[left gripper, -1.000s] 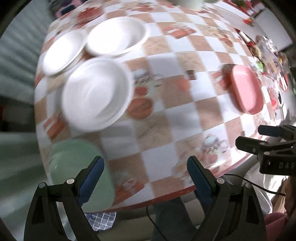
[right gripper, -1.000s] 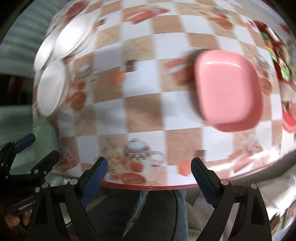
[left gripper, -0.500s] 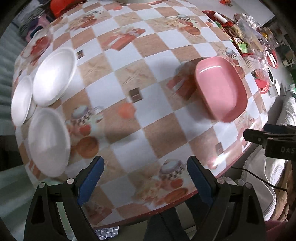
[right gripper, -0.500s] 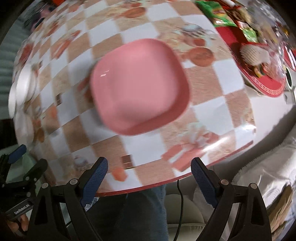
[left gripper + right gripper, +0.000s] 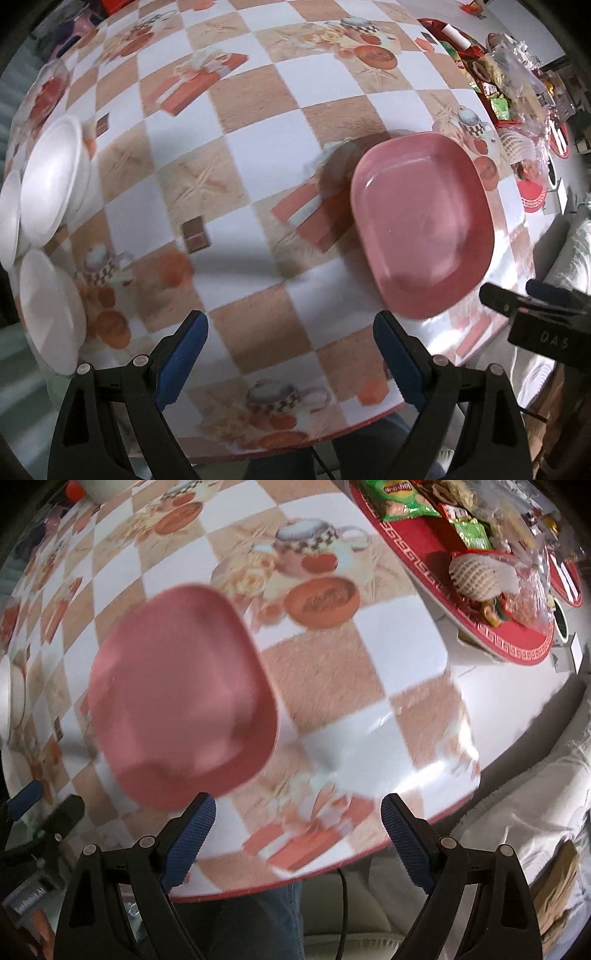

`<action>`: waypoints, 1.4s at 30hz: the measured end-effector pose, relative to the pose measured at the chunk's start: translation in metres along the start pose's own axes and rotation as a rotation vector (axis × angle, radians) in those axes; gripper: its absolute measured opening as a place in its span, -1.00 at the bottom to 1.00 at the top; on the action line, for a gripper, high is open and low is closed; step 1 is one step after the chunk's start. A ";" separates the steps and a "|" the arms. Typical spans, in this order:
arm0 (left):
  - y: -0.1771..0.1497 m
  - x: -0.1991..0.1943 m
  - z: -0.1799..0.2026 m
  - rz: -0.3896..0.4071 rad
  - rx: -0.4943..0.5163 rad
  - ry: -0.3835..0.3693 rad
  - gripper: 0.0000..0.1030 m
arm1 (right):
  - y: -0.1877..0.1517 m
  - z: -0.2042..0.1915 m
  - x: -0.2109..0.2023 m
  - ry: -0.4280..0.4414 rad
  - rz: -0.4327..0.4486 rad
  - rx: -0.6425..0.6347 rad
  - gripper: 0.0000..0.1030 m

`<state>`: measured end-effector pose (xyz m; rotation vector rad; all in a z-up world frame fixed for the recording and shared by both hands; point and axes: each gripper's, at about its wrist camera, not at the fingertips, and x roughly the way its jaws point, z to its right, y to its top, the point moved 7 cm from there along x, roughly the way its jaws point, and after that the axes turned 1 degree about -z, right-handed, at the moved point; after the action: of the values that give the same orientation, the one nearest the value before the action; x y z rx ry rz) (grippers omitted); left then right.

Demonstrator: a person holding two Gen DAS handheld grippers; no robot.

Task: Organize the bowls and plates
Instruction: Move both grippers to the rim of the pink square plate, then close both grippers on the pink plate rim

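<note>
Pink plate: rounded rectangle, shallow, glossy, upright on checkered tablecloth, near table's front right edge. Blurred in right view.

White dishes: three at far left edge, bowl overlapping small plate, another plate nearer front, well apart from pink plate.

Left gripper: wide open, holds nothing, above front edge. Right gripper: wide open, empty, left finger just before pink plate's near rim.

Wide bare cloth between pink plate and white dishes. Red tray with snacks beyond right edge.
</note>
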<state>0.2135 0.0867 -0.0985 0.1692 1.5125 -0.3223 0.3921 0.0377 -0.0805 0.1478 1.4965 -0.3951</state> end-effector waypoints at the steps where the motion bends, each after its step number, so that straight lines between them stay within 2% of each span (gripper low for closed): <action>1: 0.001 0.002 0.002 -0.002 -0.002 0.001 0.80 | 0.004 0.002 0.001 -0.004 0.003 -0.002 0.79; 12: 0.024 0.028 0.014 -0.014 -0.118 0.026 0.80 | 0.048 0.003 0.009 -0.050 0.029 -0.090 0.79; 20: 0.034 0.045 0.029 -0.002 -0.173 0.046 0.80 | 0.069 0.001 0.029 -0.045 0.032 -0.164 0.79; 24: 0.037 0.049 0.034 0.016 -0.196 0.046 0.92 | 0.072 -0.008 0.028 -0.028 0.048 -0.206 0.79; 26: 0.049 0.049 0.037 0.023 -0.191 0.048 0.98 | 0.073 -0.010 0.028 -0.024 0.049 -0.217 0.94; 32: 0.055 0.054 0.040 0.039 -0.208 0.016 1.00 | 0.076 -0.004 0.034 -0.008 0.054 -0.221 0.98; 40: 0.060 0.056 0.043 0.045 -0.234 0.011 1.00 | 0.076 -0.005 0.034 0.004 0.060 -0.223 1.00; 41: 0.062 0.057 0.046 0.042 -0.271 -0.027 1.00 | 0.078 -0.005 0.034 0.004 0.057 -0.222 1.00; 42: 0.064 0.057 0.046 0.029 -0.278 -0.029 1.00 | 0.078 -0.005 0.034 0.005 0.053 -0.220 1.00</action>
<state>0.2788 0.1273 -0.1587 -0.0338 1.5077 -0.0886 0.4152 0.1061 -0.1260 0.0145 1.5266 -0.1859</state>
